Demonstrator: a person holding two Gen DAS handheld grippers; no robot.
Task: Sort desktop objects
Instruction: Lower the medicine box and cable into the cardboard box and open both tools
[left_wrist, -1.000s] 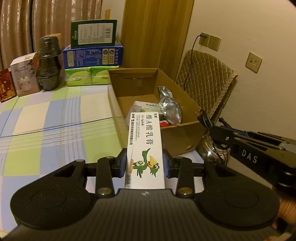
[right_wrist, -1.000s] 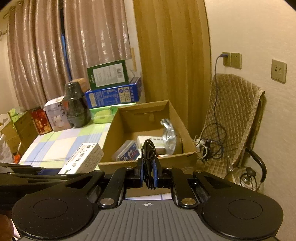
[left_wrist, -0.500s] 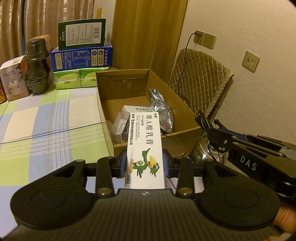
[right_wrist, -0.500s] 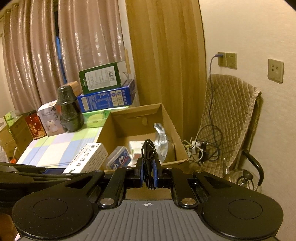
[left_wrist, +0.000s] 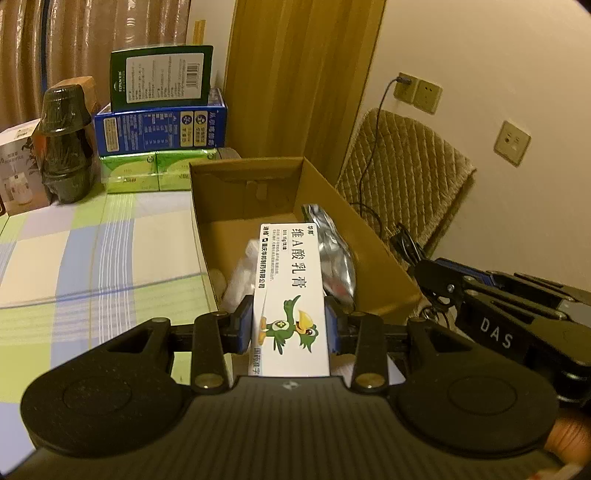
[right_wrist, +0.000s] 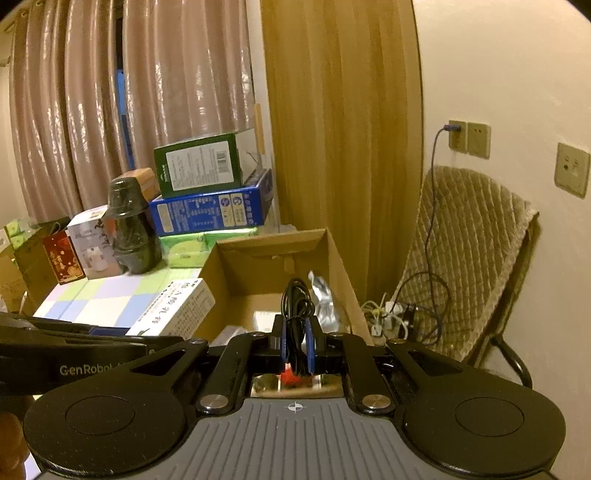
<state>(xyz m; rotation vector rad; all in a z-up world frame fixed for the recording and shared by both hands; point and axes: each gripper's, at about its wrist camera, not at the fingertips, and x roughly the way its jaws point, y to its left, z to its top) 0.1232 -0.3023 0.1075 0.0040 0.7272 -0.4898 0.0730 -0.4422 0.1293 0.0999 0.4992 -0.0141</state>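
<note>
Both tongs carrying items over the cardboard box (left_wrist: 369, 236)

The left tongs (left_wrist: 289, 326) are pinching the ointment carton (left_wrist: 291, 288) lengthwise above the box opening for dropping in; the right tongs (right_wrist: 295, 341) are pinching a coiled black cable (right_wrist: 295, 306).

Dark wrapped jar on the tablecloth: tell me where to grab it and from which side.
Take the dark wrapped jar at its narrow waist, between the flared cap and the wider base. It stands upright, so bring the claw in level from the open tablecloth side; the white box and the blue box crowd its flanks. Both claws are full now.
</note>
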